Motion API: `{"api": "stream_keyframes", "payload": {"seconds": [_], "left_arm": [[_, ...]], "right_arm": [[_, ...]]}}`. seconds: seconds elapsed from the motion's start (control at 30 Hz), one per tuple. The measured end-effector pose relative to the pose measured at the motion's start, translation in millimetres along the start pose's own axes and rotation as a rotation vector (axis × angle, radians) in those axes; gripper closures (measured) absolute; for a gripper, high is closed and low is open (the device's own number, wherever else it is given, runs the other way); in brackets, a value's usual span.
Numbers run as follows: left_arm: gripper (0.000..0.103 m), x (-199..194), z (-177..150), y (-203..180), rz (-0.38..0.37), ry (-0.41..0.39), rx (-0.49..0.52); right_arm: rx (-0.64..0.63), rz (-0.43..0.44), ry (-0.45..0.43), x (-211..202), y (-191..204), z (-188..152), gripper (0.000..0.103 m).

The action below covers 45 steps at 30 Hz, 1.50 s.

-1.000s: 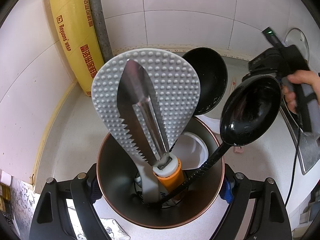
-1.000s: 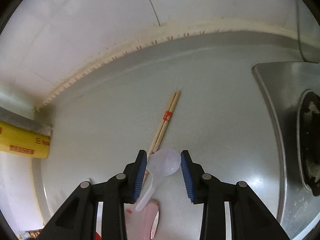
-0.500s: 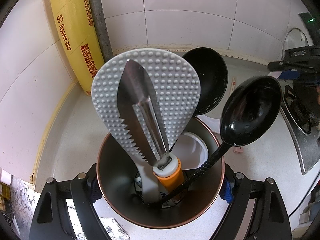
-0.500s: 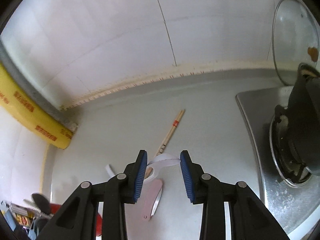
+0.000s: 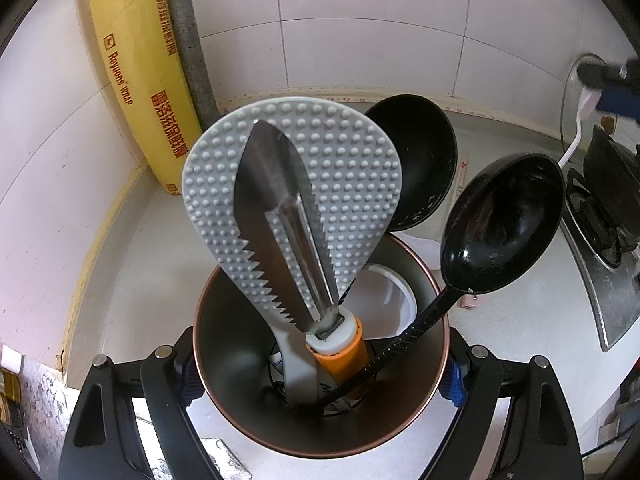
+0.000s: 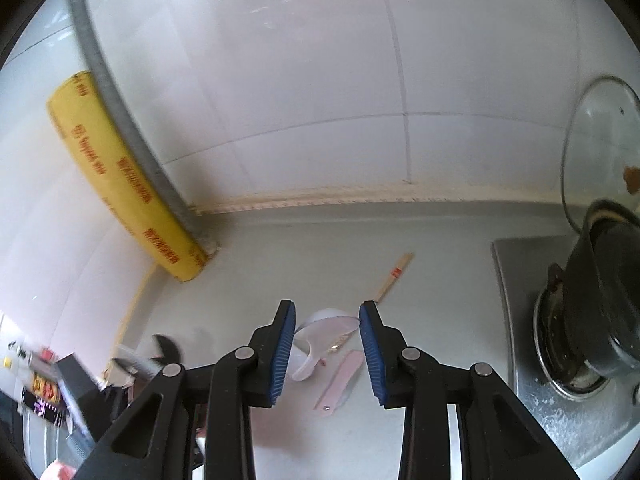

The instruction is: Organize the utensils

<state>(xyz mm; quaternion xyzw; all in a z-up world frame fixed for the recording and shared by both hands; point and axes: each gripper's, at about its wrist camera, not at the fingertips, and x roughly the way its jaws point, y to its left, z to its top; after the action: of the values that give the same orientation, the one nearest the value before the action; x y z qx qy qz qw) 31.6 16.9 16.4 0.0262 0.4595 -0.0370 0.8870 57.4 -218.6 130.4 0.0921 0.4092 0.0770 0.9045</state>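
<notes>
2 grippers, 1 on the holder and 1 on a clear spoon

2 hand-held grippers show. From the left wrist view, the left gripper [image 5: 320,376] clamps a dark metal utensil holder [image 5: 224,360] with a copper-coloured rim, its blue pads pressed against the outer wall on both sides. 4 utensils stand in the holder: a grey dimpled rice paddle [image 5: 352,168], a serrated steel peeler [image 5: 276,216] with an orange handle leaning in front of the paddle, a black ladle [image 5: 420,160] behind them, and a black spoon [image 5: 504,236] tilted out to the right.

From the right wrist view, the right gripper [image 6: 327,350] pinches a translucent plastic spoon [image 6: 326,330] by its bowl, held clear of the grey countertop [image 6: 288,248], with the handle hanging down toward the left pad. In the left wrist view the same spoon shows at the far right edge, a white handle dangling from blue pads, above the stove.

On the countertop below the right gripper lie a pink flat utensil [image 6: 340,380] and a pair of wooden chopsticks [image 6: 394,276], apart from each other. A yellow roll of cling wrap [image 6: 124,184] leans in the tiled corner. A black pot [image 6: 604,292] sits on the stove [image 6: 520,360] at the right, with a glass lid [image 6: 596,140] propped against the wall behind it.
</notes>
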Motion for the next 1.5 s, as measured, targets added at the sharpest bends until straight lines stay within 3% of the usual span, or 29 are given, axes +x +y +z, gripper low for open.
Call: {"api": "stream_keyframes", "payload": {"seconds": [0.23,0.37,0.47,0.63,0.9,1.03,1.17,1.23,1.37,1.5], "left_arm": [[0.014,-0.2,-1.7,6.9,-0.011,-0.003,0.016],[0.014,-1.5,-3.3,14.5,-0.014,-0.002,0.013],[0.014,-2.6,-3.3,16.8,-0.008,-0.001,0.005],[0.014,-4.5,-5.2,23.0,0.001,0.0,-0.006],[0.014,-7.6,-10.2,31.1,0.013,0.0,-0.02],[0.014,-10.6,-14.1,33.8,0.024,-0.002,-0.034],[0.014,-10.6,-15.1,32.7,0.03,-0.004,-0.043],[0.014,-7.8,-11.9,29.3,0.034,-0.004,-0.048],[0.014,-12.3,-8.8,0.1,0.038,-0.007,-0.05],[0.014,-6.6,-6.7,1.5,0.038,-0.01,-0.043]], "right_arm": [[-0.117,0.071,-0.089,-34.8,39.7,13.7,0.068],[-0.144,0.073,-0.091,-30.6,45.8,16.1,0.068],[-0.108,0.058,-0.033,-10.6,34.5,9.5,0.068],[-0.027,0.047,0.154,43.7,11.3,-17.1,0.068],[0.077,0.037,0.369,119.3,-3.3,-47.5,0.067],[0.043,0.045,0.423,147.1,12.5,-49.5,0.066],[0.069,0.061,0.468,167.8,16.8,-54.1,0.053],[0.093,0.069,0.483,174.8,13.5,-58.9,0.052],[0.153,0.019,0.507,177.3,1.0,-67.0,0.052],[0.215,-0.031,0.527,183.9,-16.8,-74.2,0.052]]}}
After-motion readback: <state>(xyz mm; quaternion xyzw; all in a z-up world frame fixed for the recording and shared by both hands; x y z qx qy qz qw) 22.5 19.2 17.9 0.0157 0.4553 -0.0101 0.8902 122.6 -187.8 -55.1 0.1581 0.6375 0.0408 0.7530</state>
